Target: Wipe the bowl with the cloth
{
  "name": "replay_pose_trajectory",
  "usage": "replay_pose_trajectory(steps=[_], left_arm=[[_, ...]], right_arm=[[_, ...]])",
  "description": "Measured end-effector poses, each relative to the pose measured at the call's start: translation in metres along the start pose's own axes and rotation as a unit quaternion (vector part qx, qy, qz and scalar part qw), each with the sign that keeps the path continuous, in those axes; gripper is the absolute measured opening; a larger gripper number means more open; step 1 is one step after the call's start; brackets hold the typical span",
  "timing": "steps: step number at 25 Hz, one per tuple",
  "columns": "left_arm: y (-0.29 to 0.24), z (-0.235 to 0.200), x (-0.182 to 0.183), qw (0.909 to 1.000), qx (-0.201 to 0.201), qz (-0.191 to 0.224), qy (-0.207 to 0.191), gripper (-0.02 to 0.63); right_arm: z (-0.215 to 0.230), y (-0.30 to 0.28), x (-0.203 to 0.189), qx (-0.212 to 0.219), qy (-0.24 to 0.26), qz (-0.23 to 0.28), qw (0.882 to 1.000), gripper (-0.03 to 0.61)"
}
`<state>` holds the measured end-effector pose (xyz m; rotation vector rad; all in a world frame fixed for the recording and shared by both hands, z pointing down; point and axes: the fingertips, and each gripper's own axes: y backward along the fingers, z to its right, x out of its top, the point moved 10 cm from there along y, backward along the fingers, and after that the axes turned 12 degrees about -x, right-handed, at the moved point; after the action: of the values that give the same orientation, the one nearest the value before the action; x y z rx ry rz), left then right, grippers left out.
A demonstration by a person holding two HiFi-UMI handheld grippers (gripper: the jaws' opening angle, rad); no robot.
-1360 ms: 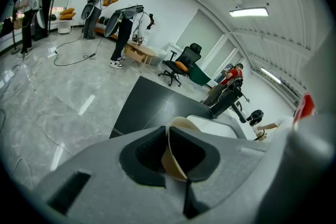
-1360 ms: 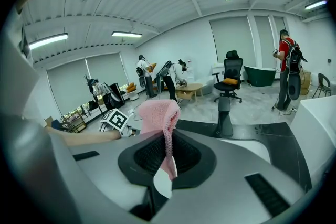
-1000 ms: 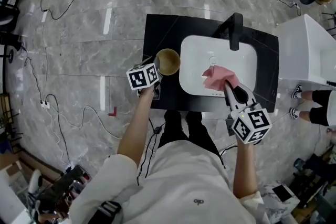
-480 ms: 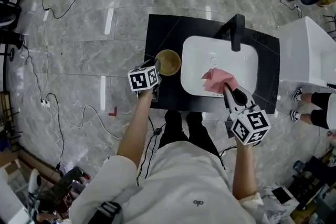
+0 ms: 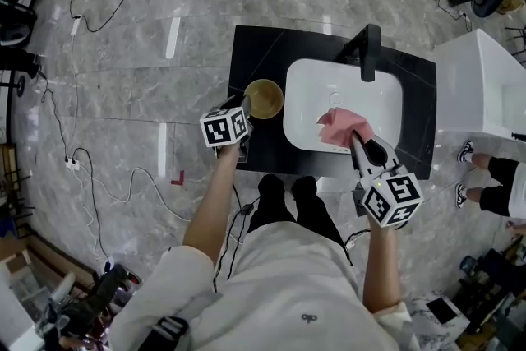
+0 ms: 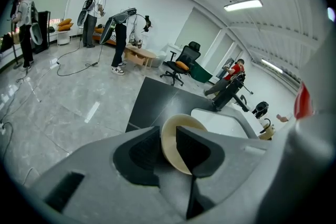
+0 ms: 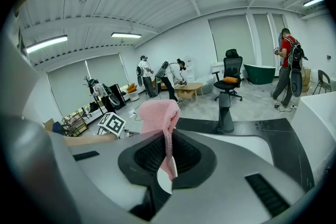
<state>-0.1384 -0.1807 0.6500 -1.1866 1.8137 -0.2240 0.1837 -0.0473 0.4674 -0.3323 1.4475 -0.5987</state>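
**A:** Where is the bowl (image 5: 264, 98) just now?

**B:** On the black surface (image 5: 255, 53), just left of the sink (image 5: 378, 107) and close against its white rim. From the head view it stands mouth up, a pale tan colour inside.

**A:** Does the left gripper (image 5: 246, 109) have hold of it?

**B:** No. That gripper is at the bowl's near-left side, further from the sink than the bowl is. Its jaws have just been opening. In the left gripper view they stand apart with the bowl's rim between them, one dark pad inside the bowl and the other outside. I can't see either pad pressing on the rim.

**A:** And the cloth (image 5: 339, 126)?

**B:** It is pink and hangs over the sink's near half, above the white basin. The right gripper (image 5: 355, 137) reaches in from the sink's near edge with its jaws clamped on it. In the right gripper view a fold of knitted pink fabric is pinched between the pads. The rest bunches up above them and a strip trails down below.

**A:** Are the cloth and the bowl touching?

**B:** No, they are well apart, with the sink's left rim between them.

**A:** Anything else around the sink?

**B:** A black faucet (image 5: 370, 49) stands at its far edge.
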Motion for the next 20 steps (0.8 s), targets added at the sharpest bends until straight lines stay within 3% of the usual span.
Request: replay_pose_trajectory(steps=[5,11,15,20], left_arm=[[0.03,0.019,0.016,0.9982,-0.017,0.047,-0.033,0.098],[0.069,0.05,0.043,0.9909,-0.036,0.106,-0.076,0.028],[0.097,0.077,0.06,0.9825,-0.053,0.143,-0.108,0.013],[0.133,0.108,0.091,0.9656,-0.078,0.18,-0.171,0.012]], right_arm=[[-0.003,0.007,0.009,0.002,0.001,0.017,1.0,0.015],[-0.002,0.008,0.032,0.016,0.009,0.059,0.998,0.017],[-0.003,0.012,0.048,0.021,0.004,0.091,0.996,0.015],[-0.01,0.012,0.076,0.036,0.013,0.137,0.99,0.015]])
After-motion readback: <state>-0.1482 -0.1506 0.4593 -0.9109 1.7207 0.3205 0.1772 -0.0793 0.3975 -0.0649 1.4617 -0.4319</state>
